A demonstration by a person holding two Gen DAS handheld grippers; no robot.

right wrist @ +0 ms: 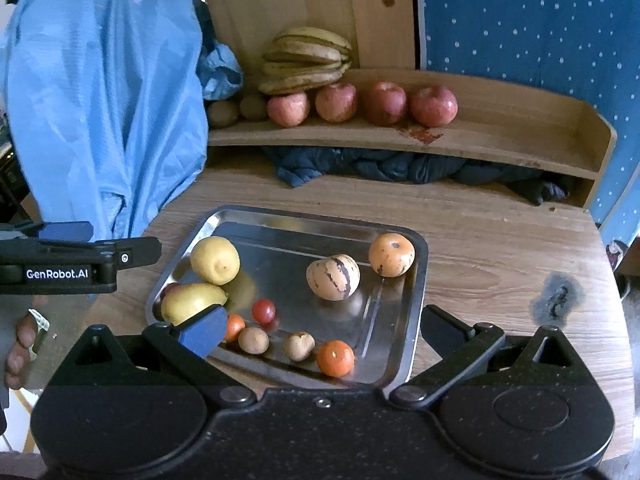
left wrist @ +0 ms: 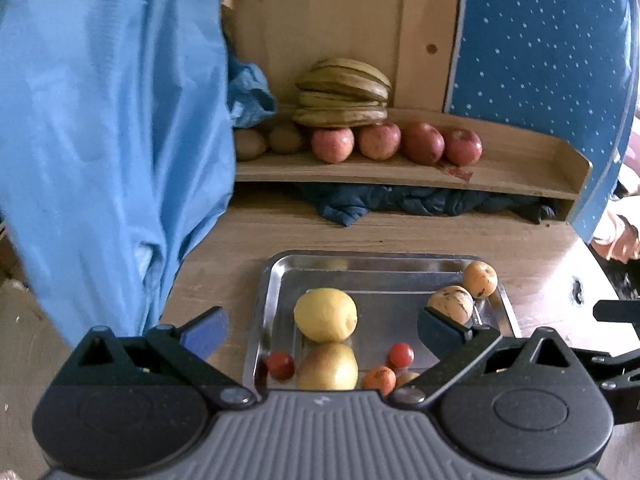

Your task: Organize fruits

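Pretty soft daylight overall, nothing harsh. The shiny rectangular steel tray (right wrist: 404, 344) mirrors the fruit and throws pale glare, and the wood-grain worktop (right wrist: 500, 240) has a washed-out sheen on the right. Heavy fisheye bending curves the pale wooden shelf (left wrist: 520, 184), corners go black. The hanging light-blue fabric (left wrist: 112, 120) looks smeared and soft.

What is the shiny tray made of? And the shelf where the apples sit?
The tray looks like metal, probably polished stainless steel: it is silvery and mirrors the fruit lying in it. The shelf looks like pale, unpainted wood, or maybe a wood-look board: it is light tan with faint grain lines and a matte surface. The apples stand in a row on it.
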